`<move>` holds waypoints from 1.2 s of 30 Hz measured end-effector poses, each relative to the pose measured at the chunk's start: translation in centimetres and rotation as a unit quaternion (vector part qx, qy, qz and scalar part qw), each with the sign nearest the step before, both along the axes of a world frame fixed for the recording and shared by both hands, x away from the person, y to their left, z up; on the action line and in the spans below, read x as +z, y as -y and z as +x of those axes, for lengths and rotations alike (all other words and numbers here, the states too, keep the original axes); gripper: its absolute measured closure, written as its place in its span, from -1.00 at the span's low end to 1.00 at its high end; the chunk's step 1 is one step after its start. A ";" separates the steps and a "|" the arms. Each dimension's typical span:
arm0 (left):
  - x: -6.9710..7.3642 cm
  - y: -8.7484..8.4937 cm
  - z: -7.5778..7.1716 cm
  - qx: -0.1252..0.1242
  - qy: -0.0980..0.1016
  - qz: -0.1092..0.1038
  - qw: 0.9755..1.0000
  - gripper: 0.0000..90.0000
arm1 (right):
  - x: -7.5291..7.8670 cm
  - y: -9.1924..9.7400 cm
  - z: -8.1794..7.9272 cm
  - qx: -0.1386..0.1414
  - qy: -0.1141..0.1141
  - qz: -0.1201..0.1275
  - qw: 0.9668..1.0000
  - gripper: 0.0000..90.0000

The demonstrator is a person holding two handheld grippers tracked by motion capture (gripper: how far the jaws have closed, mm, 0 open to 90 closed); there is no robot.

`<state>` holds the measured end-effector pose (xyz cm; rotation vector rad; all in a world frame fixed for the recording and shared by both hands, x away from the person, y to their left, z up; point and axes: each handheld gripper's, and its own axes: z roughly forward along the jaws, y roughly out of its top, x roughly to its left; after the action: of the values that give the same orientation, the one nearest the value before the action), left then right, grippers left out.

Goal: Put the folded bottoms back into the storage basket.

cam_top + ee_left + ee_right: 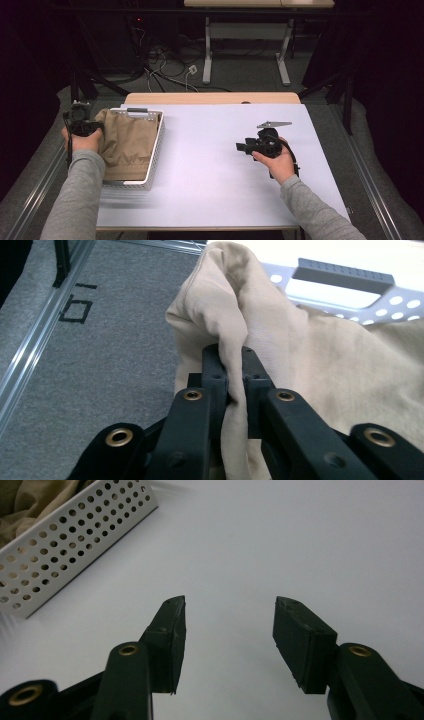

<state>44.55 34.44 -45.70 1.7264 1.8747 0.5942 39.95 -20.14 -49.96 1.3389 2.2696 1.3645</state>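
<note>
- Writing: no brand or label can be read on the cloth, the basket or either tool; black tape marks on the grey floor (75,305) in the left gripper view look like boxy characters, too unclear to read.
- Tan cloth (127,142) lies bunched in the white perforated basket (156,150) at the bench's (220,165) left edge, reaching toward the far-left corner, with one fold spilling over the basket's left wall.
- Left tongs (231,375) are clamped tight on that raised fold, the fabric squeezed between both black pads.
- Right tongs (230,630) hover half-open with nothing between them, over bare bench toward the right edge, well apart from the basket and cloth, pointing toward them.
</note>
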 end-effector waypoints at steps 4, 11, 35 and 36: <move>-0.6 0.8 0.5 -0.008 -0.008 0.015 1.000 0.91 | -0.5 0.4 -0.6 -0.001 0.004 -0.009 1.000 0.05; -1.8 1.5 1.2 -0.008 -0.016 0.016 1.000 0.92 | -1.0 1.2 -1.6 -0.008 0.007 0.005 1.000 0.06; -4.2 2.5 2.5 -0.007 -0.043 0.020 0.999 0.82 | -2.2 3.7 -2.6 -0.033 0.008 0.015 0.999 0.02; -4.0 2.5 2.4 -0.006 -0.039 0.016 0.999 0.78 | -2.2 3.7 -2.7 -0.033 0.009 0.016 0.999 0.01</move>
<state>46.96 31.90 -49.72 1.8041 1.9165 0.5615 37.29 -23.87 -52.17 1.3945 2.1801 1.3913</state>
